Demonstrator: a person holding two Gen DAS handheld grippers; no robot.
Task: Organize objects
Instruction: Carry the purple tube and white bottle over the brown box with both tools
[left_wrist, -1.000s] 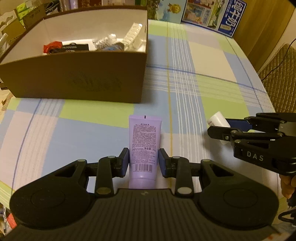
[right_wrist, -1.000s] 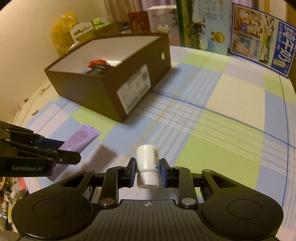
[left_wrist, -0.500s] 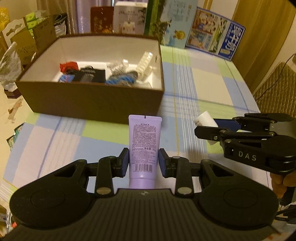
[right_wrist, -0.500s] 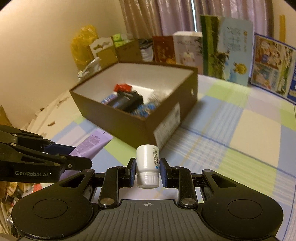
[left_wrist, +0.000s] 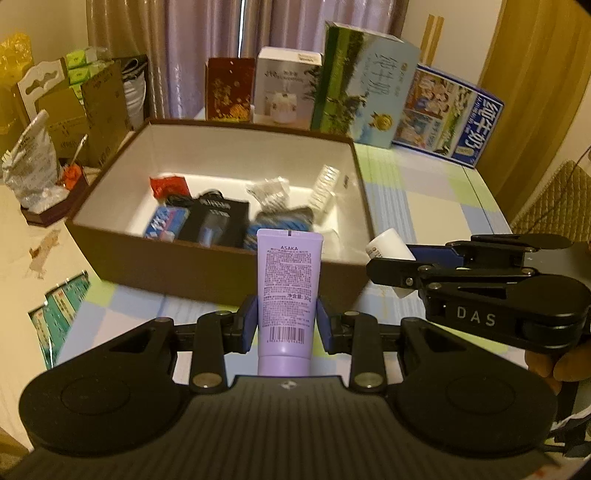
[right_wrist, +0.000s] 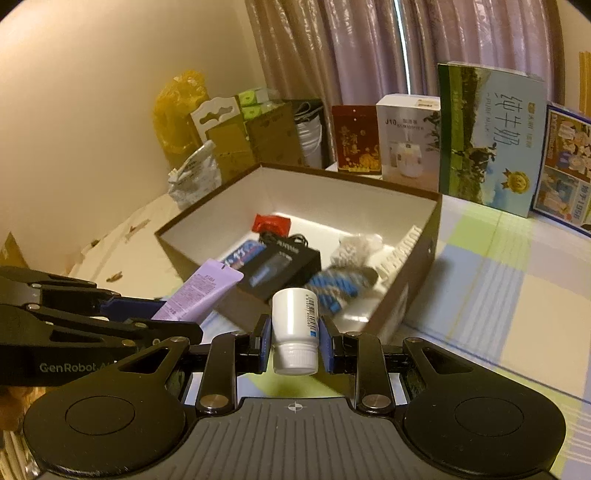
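Note:
My left gripper (left_wrist: 285, 325) is shut on a lilac tube (left_wrist: 287, 291) labelled ASAKA, held upright in the air in front of the brown box (left_wrist: 207, 269). My right gripper (right_wrist: 293, 341) is shut on a small white bottle (right_wrist: 295, 325), cap toward the camera, near the box's (right_wrist: 402, 295) front corner. Each view shows the other tool: the right gripper (left_wrist: 391, 258) with the white bottle (left_wrist: 389, 245) at right, the left gripper (right_wrist: 177, 317) with the lilac tube (right_wrist: 201, 290) at left. The white-lined box holds several small items, among them a black pack (left_wrist: 218, 221) and a red packet (left_wrist: 168, 184).
Upright cartons (left_wrist: 365, 81) and a blue milk box (left_wrist: 450, 114) line the far edge of the checked tablecloth (right_wrist: 509, 280). Cardboard boxes and bags (left_wrist: 33, 162) crowd the left side beyond the table. A woven chair back (left_wrist: 554, 199) stands at right.
Both grippers have risen and tilted up with their loads, closing on the box. Its inside and the cartons behind it now show far more fully.

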